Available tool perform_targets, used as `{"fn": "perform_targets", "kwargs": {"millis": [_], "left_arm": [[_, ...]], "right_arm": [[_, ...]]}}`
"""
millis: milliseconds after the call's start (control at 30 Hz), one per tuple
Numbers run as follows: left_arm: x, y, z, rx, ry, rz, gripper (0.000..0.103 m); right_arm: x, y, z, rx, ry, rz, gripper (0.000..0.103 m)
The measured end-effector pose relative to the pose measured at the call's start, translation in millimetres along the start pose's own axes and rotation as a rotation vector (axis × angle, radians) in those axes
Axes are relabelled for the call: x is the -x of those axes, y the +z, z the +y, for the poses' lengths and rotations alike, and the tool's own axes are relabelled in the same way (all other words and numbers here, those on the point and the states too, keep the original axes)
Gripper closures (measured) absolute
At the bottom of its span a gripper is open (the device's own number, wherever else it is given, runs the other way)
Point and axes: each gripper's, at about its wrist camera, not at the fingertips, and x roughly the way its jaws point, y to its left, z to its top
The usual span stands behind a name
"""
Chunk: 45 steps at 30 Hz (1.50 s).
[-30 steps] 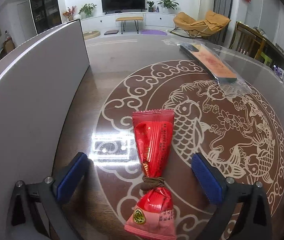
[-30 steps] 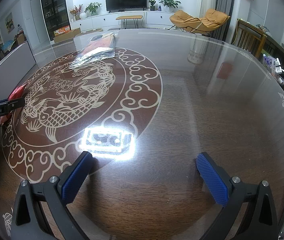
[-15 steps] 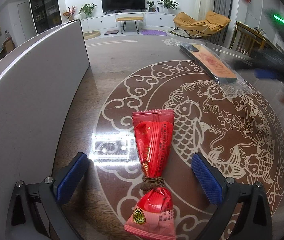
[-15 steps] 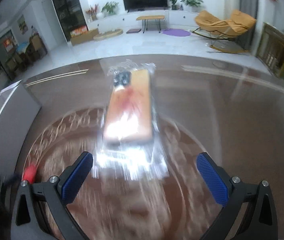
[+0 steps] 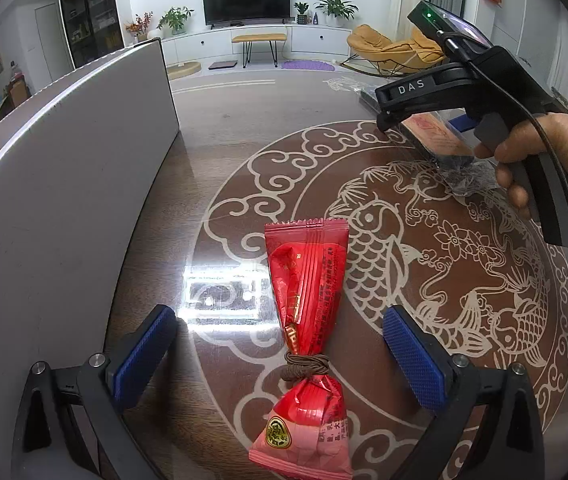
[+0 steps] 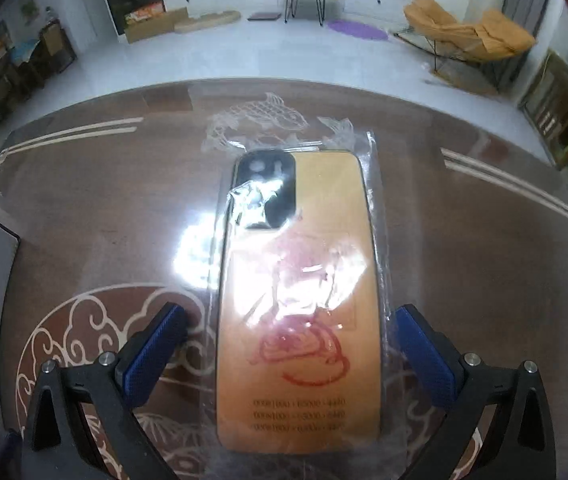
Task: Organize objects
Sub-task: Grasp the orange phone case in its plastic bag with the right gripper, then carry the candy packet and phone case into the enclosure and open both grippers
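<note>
A red snack packet, tied with a brown band, lies on the glass table between the blue pads of my open left gripper. An orange phone case in a clear plastic bag lies between the pads of my open right gripper, which straddles it without touching. In the left wrist view the right gripper body hovers over the same case at the far right.
A grey upright panel stands along the table's left side. The round glass table has a fish pattern. Beyond its far edge are the living-room floor, a TV and an orange chair.
The right gripper swept left and forward across the table and now sits over the bagged phone case. The left gripper and red packet have not moved.
</note>
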Motion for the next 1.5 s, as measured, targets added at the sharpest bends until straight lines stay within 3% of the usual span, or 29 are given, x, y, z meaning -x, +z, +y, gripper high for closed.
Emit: {"fn": "perform_targets", "kwargs": {"millis": [33,100,133,200,267,300,333,433,500,633,733,800,900,1033,1133,1233,1300,1367,1500], "left_arm": [[0,0,0,0.0,0.0,0.0,0.0],[0,0,0,-0.004,-0.007,0.004,0.0],[0,1,-1,-0.017,-0.017,0.01,0.0],[4,0,-3,-0.049,-0.036,-0.01,0.017],[12,-2,-5,-0.064,-0.049,-0.039,0.06],[14,-4,-5,-0.063,-0.055,-0.045,0.072],[16,-6,-3,-0.054,-0.069,-0.049,0.081],[33,-17,7,0.031,-0.143,-0.073,0.083],[53,-25,9,0.062,-0.174,-0.105,0.084],[105,-34,11,0.099,-0.228,-0.171,0.084],[157,-36,29,0.152,-0.279,-0.228,0.084],[197,-33,52,0.194,-0.307,-0.273,0.084],[252,-31,95,0.231,-0.286,-0.337,0.084],[298,-32,159,0.279,-0.234,-0.343,0.084],[298,-35,199,0.263,-0.112,-0.253,0.083],[272,-47,236,0.288,0.013,-0.119,0.08],[251,-59,257,0.318,0.075,-0.038,0.071],[235,-70,267,0.339,0.111,0.01,0.043],[229,-78,266,0.345,0.219,0.022,0.022]], "right_arm": [[3,-3,0,0.002,0.0,-0.009,0.005],[14,-11,-2,0.003,0.007,-0.033,0.027],[18,-18,-3,0.006,0.011,-0.02,0.027],[29,-38,-6,0.021,0.023,-0.011,0.028],[45,-70,-11,0.035,0.045,-0.006,0.028],[56,-90,-15,0.031,0.068,-0.003,0.028],[67,-111,-21,0.015,0.101,-0.004,0.028],[99,-156,-44,-0.085,0.22,-0.018,0.028],[125,-190,-60,-0.189,0.333,-0.036,0.028],[155,-226,-75,-0.337,0.49,-0.058,0.028],[193,-229,-48,-0.321,0.554,-0.106,0.028],[220,-220,-15,-0.273,0.618,-0.141,0.028],[257,-205,57,-0.169,0.724,-0.18,0.028],[288,-194,154,-0.045,0.839,-0.186,0.028],[290,-185,218,0.034,0.845,-0.167,0.028],[279,-177,271,0.098,0.817,-0.12,0.027],[264,-178,302,0.138,0.765,-0.07,0.026],[248,-181,327,0.173,0.698,-0.013,0.022],[238,-191,338,0.177,0.646,0.014,0.017]]}}
